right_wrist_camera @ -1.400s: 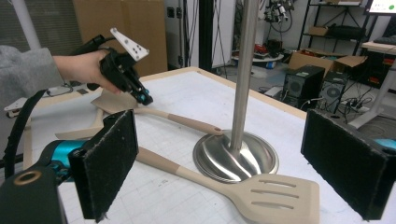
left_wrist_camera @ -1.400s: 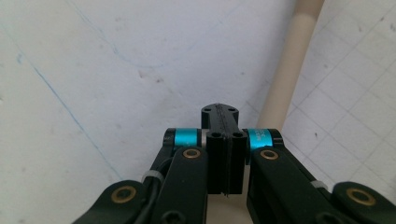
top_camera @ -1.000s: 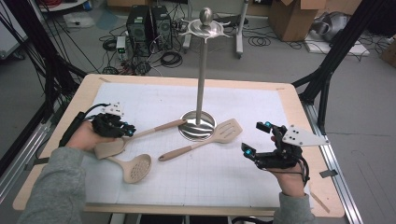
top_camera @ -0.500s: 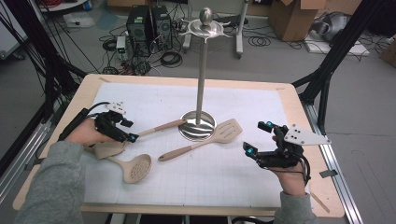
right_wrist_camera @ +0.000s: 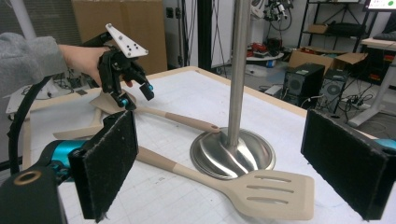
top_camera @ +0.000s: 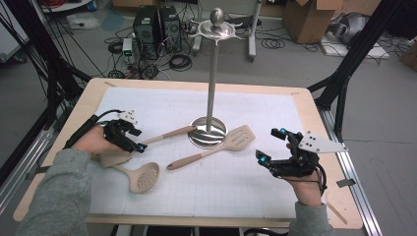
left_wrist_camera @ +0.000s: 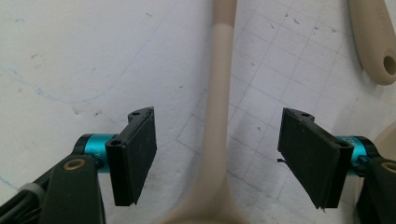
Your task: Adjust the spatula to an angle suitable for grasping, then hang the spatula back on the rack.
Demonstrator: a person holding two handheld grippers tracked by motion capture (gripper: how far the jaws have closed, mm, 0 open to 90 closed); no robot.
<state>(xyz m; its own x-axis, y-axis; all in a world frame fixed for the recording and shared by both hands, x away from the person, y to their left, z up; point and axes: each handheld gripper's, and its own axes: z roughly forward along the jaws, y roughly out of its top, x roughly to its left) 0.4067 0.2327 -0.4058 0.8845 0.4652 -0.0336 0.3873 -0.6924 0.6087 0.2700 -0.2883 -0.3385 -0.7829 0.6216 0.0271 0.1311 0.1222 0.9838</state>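
Note:
A beige spatula lies at the left, its blade (top_camera: 114,159) under my left hand and its handle (left_wrist_camera: 217,107) reaching to the stand base (top_camera: 208,132). My left gripper (top_camera: 138,140) hangs over that handle. Its jaws have just been opening and have come back in a little; they stand open (left_wrist_camera: 217,158), the handle between them untouched. A slotted spoon (top_camera: 143,176) lies just in front of it. A slotted turner (top_camera: 240,137) rests right of the base. My right gripper (top_camera: 272,145) is open beside the turner (right_wrist_camera: 273,189), nothing between its pads.
A tall steel utensil stand (top_camera: 212,73) with a hooked top (top_camera: 216,28) rises from the middle of the white grid mat (top_camera: 255,182). The table's wooden rim (top_camera: 329,147) runs just right of my right hand. Boxes, computers and cables sit on the floor beyond.
My left gripper's jaws have spread apart over the spatula handle, and the hand has shifted slightly right. The right gripper and the utensils have stayed put.

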